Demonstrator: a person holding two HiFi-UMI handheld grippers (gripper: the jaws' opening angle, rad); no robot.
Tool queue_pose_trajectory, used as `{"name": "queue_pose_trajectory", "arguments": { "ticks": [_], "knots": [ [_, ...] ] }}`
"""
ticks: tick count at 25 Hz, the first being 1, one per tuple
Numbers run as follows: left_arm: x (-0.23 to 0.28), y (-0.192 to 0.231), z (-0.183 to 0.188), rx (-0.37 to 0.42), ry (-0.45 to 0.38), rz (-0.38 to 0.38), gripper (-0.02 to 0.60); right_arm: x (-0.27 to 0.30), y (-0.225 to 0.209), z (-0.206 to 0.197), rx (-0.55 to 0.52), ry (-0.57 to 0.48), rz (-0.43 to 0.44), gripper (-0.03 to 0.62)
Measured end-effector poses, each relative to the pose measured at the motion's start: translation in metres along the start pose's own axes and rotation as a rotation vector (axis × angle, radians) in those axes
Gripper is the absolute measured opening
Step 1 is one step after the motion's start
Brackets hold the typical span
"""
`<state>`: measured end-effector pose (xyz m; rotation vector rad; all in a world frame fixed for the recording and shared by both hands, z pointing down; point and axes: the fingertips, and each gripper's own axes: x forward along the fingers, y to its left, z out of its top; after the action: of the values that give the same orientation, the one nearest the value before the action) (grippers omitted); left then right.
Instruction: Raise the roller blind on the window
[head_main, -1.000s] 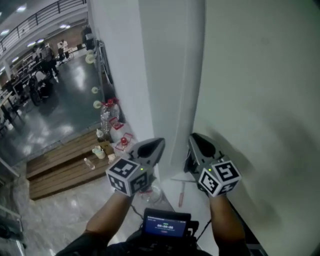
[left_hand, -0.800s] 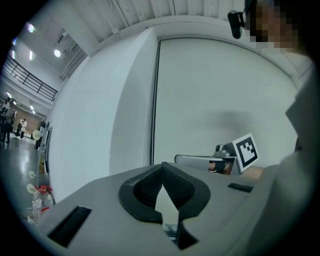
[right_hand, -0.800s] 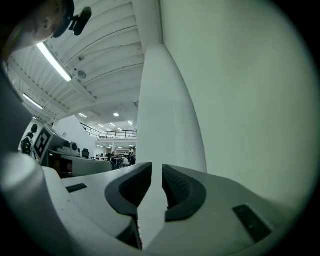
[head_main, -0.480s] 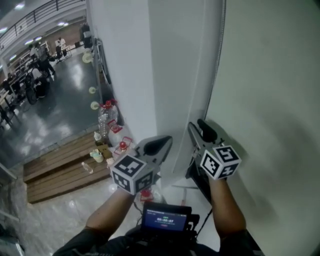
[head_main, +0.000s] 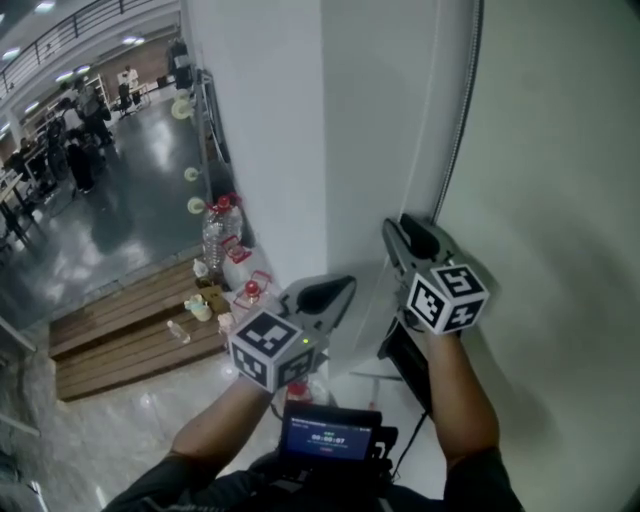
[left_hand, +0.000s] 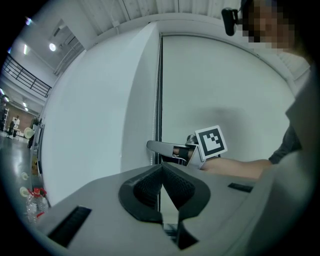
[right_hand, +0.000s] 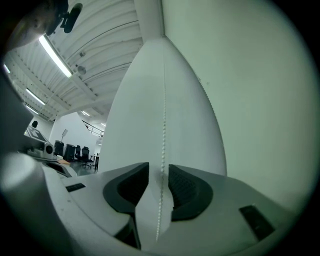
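Observation:
The pale roller blind (head_main: 550, 190) fills the right of the head view and shows in the right gripper view (right_hand: 250, 95) too. Its thin white bead chain (head_main: 427, 125) hangs along the blind's left edge. My right gripper (head_main: 404, 232) points at that edge with its jaws open. The chain (right_hand: 163, 125) runs straight down between its pads (right_hand: 186, 187), close to the right one. Those jaws have just been closing a little. My left gripper (head_main: 343, 288) is lower and to the left, shut, with nothing seen between its pads (left_hand: 177, 187). From there, the right gripper (left_hand: 156, 146) shows ahead.
A white pillar (head_main: 265, 150) stands left of the blind. Far below are a wooden platform (head_main: 130, 325), plastic bottles (head_main: 222, 228) and a shiny floor with people at the far end. A small screen (head_main: 330, 435) sits at my chest.
My right gripper has risen and moved forward to the chain, and its jaws have spread. The left gripper has shifted a little to the right, still shut.

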<state>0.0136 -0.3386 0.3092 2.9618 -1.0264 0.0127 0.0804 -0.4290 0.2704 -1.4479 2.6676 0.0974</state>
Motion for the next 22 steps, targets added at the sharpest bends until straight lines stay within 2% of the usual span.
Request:
{"name": "queue_pose_trajectory", "arguments": {
  "ticks": [4,5,12,18,22],
  "knots": [
    [-0.005,-0.001,0.004,-0.006,-0.008,-0.001,0.002,-0.001,0.002,-0.001,0.009,0.007,0.010,0.012],
    [-0.006,-0.001,0.005,-0.005,-0.010,-0.002,0.002,-0.004,0.003,-0.001,0.010,0.008,0.012,0.004],
    [-0.005,-0.010,0.005,-0.007,-0.031,-0.033,0.002,-0.035,0.022,-0.003,0.042,0.012,0.082,0.000],
    [0.002,-0.027,0.028,-0.026,-0.078,-0.065,0.002,-0.072,0.036,0.002,0.050,-0.014,0.131,0.000],
    [0.011,-0.041,0.051,-0.007,-0.109,-0.089,0.002,-0.089,0.048,0.007,0.040,0.004,0.164,0.000]
  ]
}}
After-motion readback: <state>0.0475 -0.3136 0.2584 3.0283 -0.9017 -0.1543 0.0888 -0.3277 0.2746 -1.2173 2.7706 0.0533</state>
